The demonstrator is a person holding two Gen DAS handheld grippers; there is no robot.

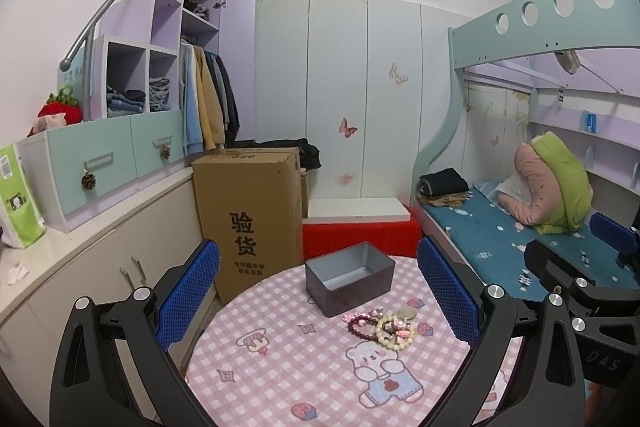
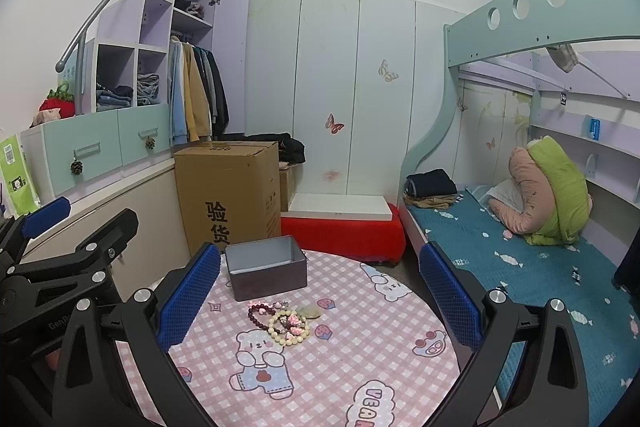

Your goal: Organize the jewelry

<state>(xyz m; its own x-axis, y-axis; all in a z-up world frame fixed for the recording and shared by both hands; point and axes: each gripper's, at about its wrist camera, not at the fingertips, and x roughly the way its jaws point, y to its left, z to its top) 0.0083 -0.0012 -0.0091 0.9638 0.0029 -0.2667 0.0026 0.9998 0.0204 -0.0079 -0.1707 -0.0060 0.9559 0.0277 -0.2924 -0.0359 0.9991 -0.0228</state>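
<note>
A small heap of jewelry lies on the round table with the pink checked cloth (image 1: 280, 347) (image 2: 360, 327): a dark red bead bracelet (image 1: 357, 323) (image 2: 256, 315), a cream bead bracelet (image 1: 394, 341) (image 2: 287, 331) and pink trinkets. Behind it stands an open, empty grey tin box (image 1: 350, 273) (image 2: 266, 263). My left gripper (image 1: 320, 291) is open and empty, held above the table facing the heap. My right gripper (image 2: 316, 291) is open and empty, beside the left one. Each gripper also shows in the other's view: the right (image 1: 580, 267), the left (image 2: 60, 251).
A tall cardboard box (image 1: 250, 211) stands behind the table on the left. A red-covered low stand (image 1: 360, 235) is behind the table. A bunk bed with blue sheet (image 1: 500, 239) is on the right. A counter with cabinets (image 1: 80, 259) runs along the left.
</note>
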